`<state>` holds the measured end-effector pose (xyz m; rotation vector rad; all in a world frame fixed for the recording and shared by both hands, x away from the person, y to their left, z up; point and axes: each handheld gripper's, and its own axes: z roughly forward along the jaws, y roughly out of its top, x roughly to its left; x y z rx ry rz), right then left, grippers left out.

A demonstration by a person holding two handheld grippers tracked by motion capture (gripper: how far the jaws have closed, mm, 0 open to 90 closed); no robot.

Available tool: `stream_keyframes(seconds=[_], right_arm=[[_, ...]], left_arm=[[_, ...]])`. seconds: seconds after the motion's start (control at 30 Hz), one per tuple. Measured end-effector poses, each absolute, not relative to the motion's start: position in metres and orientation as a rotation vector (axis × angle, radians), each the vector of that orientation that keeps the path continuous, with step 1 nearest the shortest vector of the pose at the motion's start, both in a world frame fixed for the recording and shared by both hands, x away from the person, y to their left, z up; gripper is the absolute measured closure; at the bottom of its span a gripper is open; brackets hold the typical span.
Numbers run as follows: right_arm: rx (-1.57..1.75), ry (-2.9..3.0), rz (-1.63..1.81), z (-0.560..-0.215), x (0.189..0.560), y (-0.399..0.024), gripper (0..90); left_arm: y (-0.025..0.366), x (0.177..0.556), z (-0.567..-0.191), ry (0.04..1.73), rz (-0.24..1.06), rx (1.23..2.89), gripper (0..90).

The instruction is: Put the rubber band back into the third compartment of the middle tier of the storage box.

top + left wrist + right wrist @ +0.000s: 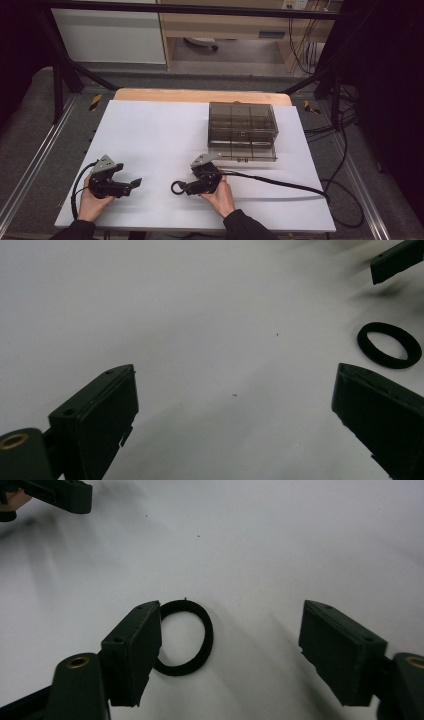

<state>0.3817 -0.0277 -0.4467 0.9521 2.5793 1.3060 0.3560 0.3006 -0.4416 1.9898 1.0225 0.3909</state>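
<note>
A black rubber ring (183, 637) lies flat on the white counter (150, 135), in front of the smoky compartment box (242, 131). The right gripper (230, 645) has its fingers spread around the ring, not yet pinching. The left gripper (235, 410), farther from the box, is released and holds nothing.

A smoky compartment box (243, 131) rests on the white table (150, 130).

Probably a lab: black frame (200, 9), trailing cables (345, 150).
</note>
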Motion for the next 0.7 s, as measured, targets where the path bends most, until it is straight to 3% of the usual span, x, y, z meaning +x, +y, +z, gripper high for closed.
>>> stream_keyframes(seconds=[0.7], right_arm=[[0.946, 2.636, 1.254, -0.4532, 0.3806, -0.0177, 65.1]], left_arm=[[0.3011, 0.3562, -0.4417, 1.025, 0.391, 1.990, 4.5]])
